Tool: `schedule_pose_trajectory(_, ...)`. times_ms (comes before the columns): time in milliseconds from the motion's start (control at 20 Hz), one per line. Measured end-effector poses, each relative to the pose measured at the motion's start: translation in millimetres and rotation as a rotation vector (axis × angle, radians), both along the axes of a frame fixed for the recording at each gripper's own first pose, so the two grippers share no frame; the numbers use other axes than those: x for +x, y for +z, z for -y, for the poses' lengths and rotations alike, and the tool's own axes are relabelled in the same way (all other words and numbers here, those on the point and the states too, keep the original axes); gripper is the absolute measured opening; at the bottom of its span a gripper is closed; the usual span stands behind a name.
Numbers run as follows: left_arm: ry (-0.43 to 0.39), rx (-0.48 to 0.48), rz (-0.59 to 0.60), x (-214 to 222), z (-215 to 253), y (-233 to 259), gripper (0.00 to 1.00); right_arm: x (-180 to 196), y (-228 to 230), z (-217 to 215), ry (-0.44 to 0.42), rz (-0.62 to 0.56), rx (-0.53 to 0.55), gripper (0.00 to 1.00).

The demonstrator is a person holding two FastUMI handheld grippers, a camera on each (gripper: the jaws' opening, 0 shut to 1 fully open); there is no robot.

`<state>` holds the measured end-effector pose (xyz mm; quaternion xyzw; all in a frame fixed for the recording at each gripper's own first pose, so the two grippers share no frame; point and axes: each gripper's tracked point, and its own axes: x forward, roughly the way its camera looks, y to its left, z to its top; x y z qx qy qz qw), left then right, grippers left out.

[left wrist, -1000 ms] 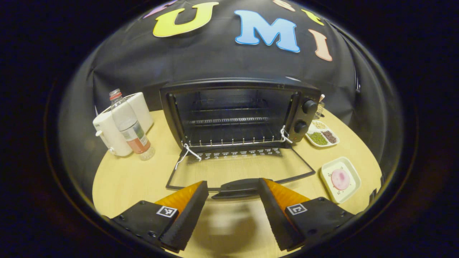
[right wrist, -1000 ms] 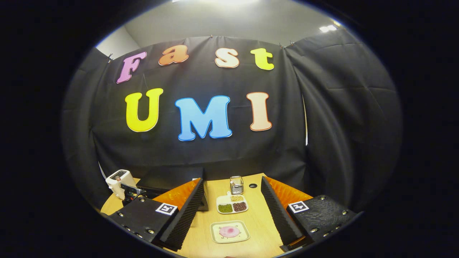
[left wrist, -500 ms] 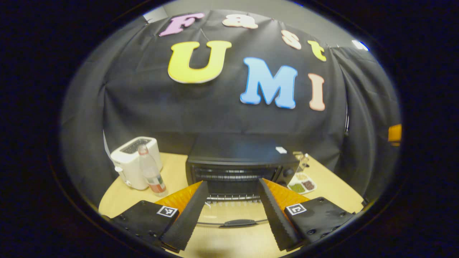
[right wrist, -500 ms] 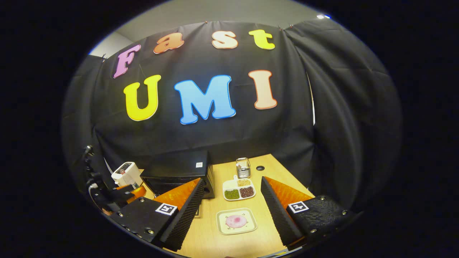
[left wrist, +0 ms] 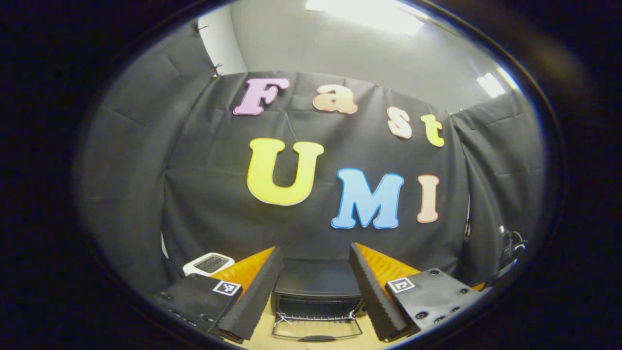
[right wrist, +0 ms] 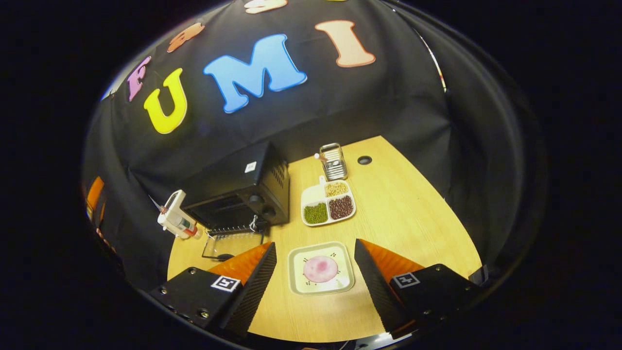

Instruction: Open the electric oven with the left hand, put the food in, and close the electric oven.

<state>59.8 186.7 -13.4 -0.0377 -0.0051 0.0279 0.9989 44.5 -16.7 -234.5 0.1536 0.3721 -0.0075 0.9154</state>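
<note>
The black electric oven stands on the wooden table with its glass door folded down flat. In the left gripper view the oven sits low and far off, its door open. My left gripper is open, raised well back from the oven and holding nothing. A pink round piece of food lies on a square cream plate. My right gripper is open, its fingers standing on either side of that plate, above it.
A divided white dish of beans lies right of the oven, with a metal holder behind it. A white toaster and a bottle stand left of the oven. A hole marks the tabletop's far part.
My left gripper has let go of the door handle and pulled up and back, so the oven has shrunk low in its view. My right gripper has tilted down toward the plate of food.
</note>
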Motion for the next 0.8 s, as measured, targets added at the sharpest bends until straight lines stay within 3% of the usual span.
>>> schedule_pose_trajectory(300,0.052,0.054,0.048,-17,7,29,0.98,10,-65,17,0.051,-0.219,0.021,0.98)
schedule_pose_trajectory(800,0.132,0.018,-0.028,-32,-12,-2,0.98,15,-157,31,0.145,-0.510,-0.105,0.98)
